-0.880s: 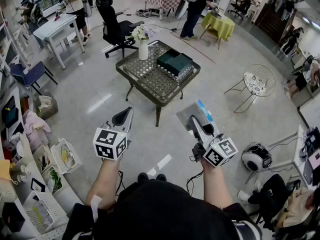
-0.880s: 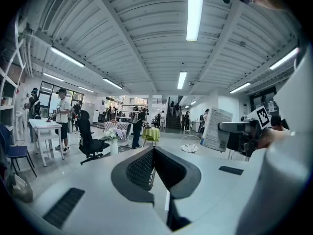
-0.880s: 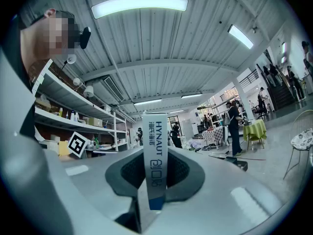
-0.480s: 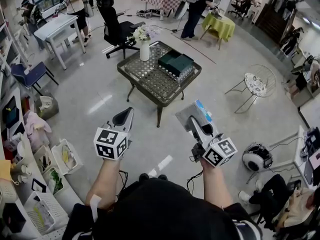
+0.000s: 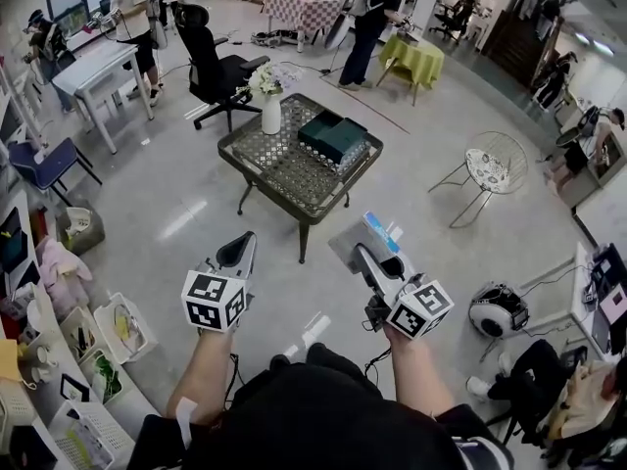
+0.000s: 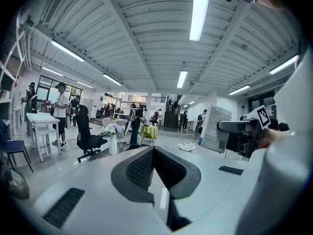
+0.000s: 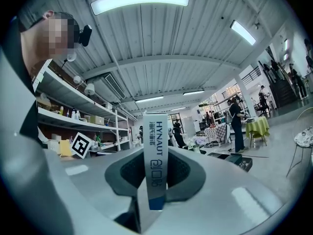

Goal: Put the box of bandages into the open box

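Open floor (image 5: 176, 204) lies between you and the mesh coffee table (image 5: 284, 169) in the upper middle of the head view. The dark green open box (image 5: 333, 137) sits by the table's right-hand edge. You hold both grippers forward, low in the frame. Your left gripper (image 5: 240, 250) has its jaws pressed together on nothing. Your right gripper (image 5: 364, 255) clamps the box of bandages (image 5: 351, 241) upright, well apart from the table.

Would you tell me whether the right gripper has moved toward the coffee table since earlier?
No, not noticeably: the right gripper, holding the box of bandages, keeps the same gap to the coffee table.
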The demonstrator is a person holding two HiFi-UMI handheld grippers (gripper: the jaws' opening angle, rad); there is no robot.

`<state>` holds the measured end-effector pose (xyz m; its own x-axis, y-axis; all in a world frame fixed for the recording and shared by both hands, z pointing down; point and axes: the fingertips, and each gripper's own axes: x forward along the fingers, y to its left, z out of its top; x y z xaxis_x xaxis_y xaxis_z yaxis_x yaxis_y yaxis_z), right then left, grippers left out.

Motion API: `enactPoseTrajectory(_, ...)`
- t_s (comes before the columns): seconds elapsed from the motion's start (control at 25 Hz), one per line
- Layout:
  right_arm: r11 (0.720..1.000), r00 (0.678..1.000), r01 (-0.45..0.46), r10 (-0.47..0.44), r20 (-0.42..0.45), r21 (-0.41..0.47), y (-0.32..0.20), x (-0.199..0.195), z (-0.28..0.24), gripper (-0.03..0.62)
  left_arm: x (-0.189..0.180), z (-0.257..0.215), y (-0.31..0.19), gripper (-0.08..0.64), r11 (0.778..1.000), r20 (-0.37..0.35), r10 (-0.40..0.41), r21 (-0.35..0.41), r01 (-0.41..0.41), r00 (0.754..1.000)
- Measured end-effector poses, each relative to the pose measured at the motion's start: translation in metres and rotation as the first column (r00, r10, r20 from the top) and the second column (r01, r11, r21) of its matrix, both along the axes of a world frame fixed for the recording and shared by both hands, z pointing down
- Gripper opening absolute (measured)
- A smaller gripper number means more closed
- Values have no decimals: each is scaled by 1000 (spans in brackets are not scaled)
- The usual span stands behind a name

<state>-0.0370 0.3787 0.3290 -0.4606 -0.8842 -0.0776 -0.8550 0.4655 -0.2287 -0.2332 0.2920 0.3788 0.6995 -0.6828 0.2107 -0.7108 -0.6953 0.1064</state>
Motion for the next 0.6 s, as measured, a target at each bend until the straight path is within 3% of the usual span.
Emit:
enactPoseTrajectory(0.32,998,998,-14,18,63,-60,-26,25,26,81,25,26,-24,6,998,26,35,-61,-33,999)
enactPoseTrajectory(0.6,994,993,-4,16,116,-109,-78,65,54,83,60,46,-72,6,995,64,33,-101,-26,997)
